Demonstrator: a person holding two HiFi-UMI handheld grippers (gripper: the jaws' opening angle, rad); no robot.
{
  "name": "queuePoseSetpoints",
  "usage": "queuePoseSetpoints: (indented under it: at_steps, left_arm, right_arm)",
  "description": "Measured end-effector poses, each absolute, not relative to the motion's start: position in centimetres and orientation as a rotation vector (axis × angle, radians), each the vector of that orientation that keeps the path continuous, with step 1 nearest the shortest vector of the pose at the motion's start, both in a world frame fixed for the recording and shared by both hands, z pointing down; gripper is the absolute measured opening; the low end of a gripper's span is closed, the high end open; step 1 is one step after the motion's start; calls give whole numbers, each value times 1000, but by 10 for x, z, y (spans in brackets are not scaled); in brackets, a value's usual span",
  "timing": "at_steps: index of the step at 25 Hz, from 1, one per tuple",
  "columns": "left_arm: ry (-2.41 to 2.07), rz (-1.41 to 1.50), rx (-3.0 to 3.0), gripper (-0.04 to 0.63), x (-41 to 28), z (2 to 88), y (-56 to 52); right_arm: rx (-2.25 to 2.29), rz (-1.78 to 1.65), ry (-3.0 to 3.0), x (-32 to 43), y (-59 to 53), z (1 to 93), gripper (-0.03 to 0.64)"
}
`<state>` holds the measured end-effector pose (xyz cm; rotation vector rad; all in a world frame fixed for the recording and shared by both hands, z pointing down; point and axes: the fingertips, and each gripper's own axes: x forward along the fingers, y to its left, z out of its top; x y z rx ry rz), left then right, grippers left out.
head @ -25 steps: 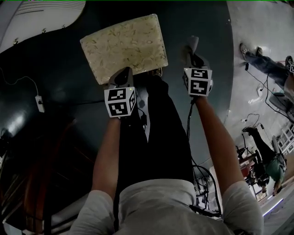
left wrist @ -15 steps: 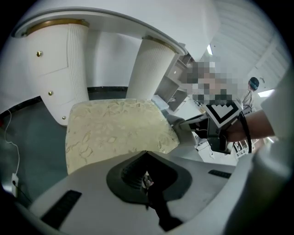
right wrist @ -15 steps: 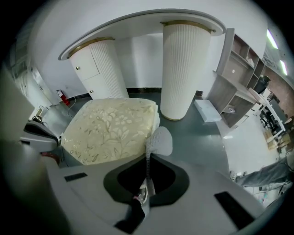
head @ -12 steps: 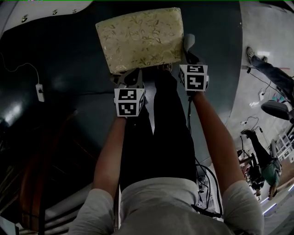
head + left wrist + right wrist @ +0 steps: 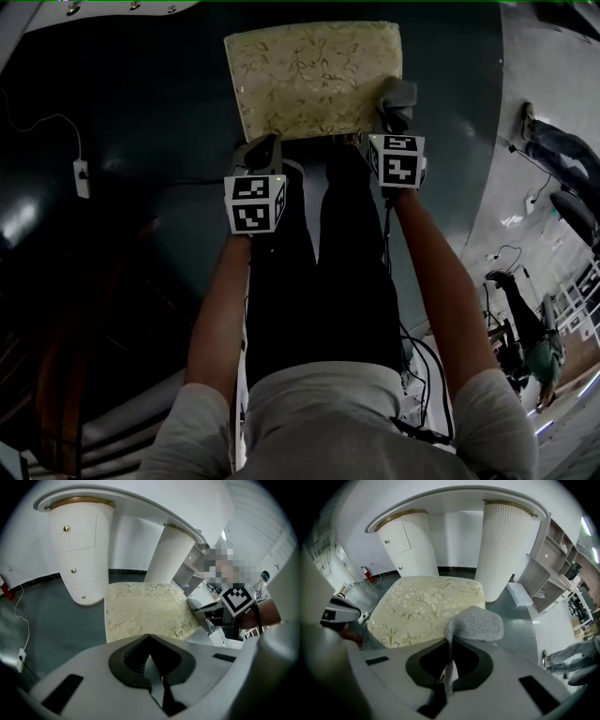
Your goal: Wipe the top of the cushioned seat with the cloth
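Dark green floor (image 5: 141, 112) fills the head view, with the cream floral cushioned seat (image 5: 314, 80) at top centre. The right gripper (image 5: 449, 667) is clenched on a grey cloth (image 5: 476, 623) at the seat's lower right corner. The left gripper (image 5: 150, 639) is closed on nothing. Only the gripper views show a white curved desk (image 5: 459, 498) behind the seat.

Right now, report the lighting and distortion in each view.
Head view: dim, the floor dark with glare at left, the cushioned seat bright. Left gripper view: fisheye bending, black corners. Right gripper view: evenly lit, the cloth sharp, same bending.
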<state>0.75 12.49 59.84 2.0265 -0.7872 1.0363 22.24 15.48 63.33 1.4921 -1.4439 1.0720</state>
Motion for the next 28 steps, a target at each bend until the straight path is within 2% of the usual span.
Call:
queuePoseSetpoints:
  at_steps: [28]
  left_arm:
    - [-917, 954, 1946, 14, -110, 603, 85]
  right_arm:
    - [1339, 1047, -1531, 85, 114, 636, 14]
